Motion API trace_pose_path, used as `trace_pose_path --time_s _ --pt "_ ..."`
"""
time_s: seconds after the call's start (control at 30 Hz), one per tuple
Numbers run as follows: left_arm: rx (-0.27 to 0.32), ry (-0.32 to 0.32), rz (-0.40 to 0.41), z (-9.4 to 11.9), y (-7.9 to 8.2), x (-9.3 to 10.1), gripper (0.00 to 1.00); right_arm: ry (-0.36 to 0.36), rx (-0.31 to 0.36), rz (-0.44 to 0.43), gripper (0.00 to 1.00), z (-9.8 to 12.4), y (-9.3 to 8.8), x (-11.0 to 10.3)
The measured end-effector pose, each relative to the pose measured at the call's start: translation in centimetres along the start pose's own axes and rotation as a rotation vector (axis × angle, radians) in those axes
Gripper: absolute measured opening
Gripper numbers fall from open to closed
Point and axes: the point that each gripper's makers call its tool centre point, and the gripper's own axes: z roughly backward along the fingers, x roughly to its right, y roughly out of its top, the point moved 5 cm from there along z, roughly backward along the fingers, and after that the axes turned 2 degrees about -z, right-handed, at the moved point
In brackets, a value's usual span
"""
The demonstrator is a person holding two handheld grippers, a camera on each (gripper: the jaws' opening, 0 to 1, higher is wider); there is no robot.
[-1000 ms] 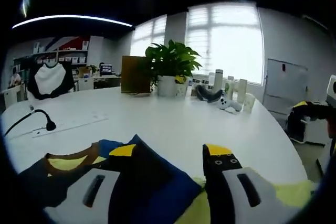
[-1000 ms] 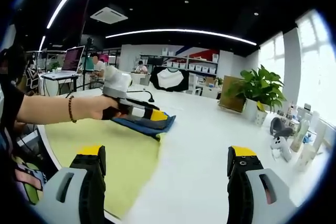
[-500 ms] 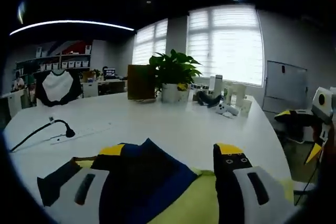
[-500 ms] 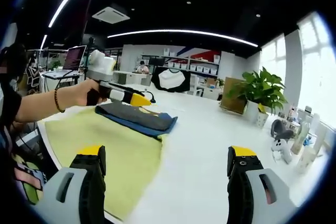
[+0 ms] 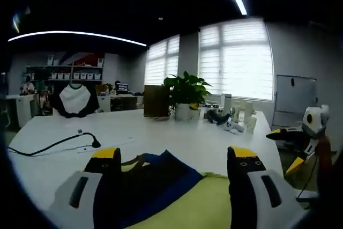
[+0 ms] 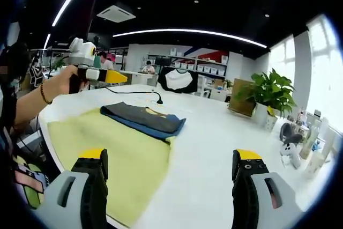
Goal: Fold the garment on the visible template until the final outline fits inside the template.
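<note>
Below the raised left hand-held gripper [image 6: 115, 76], folded garment [image 6: 143, 118] lies.

In the left gripper view, the folded garment [image 5: 155, 183] lay partly behind the left gripper's own jaws, its near edge hidden. The yellow-green template [image 5: 198, 207] ran off the bottom of that view. The right gripper [image 5: 292, 143] was cut by the right edge, so its jaws could not be judged there. In the right gripper view, the bottles [image 6: 316, 154] by the window were too blurred to identify.
</note>
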Motion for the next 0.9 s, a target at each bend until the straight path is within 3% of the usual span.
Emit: trace_pose_path --time_s 0.23,0.37,0.57,0.9 --pt "0.017 0.008 -0.001 3.1 0.7 -0.1 0.90 0.001 0.021 0.038 0.99 0.0 0.4 -0.4" --pt "0.051 0.027 -0.023 5.4 1.3 0.0 0.97 0.010 0.020 0.033 0.99 0.0 0.4 -0.6" --pt "0.071 0.110 -0.056 9.1 0.9 -0.2 1.00 0.013 0.033 0.018 0.98 -0.2 0.5 -0.8" --pt "0.077 0.128 -0.100 13.3 0.4 1.6 1.00 0.046 0.042 0.036 0.98 -0.5 0.9 -2.0"
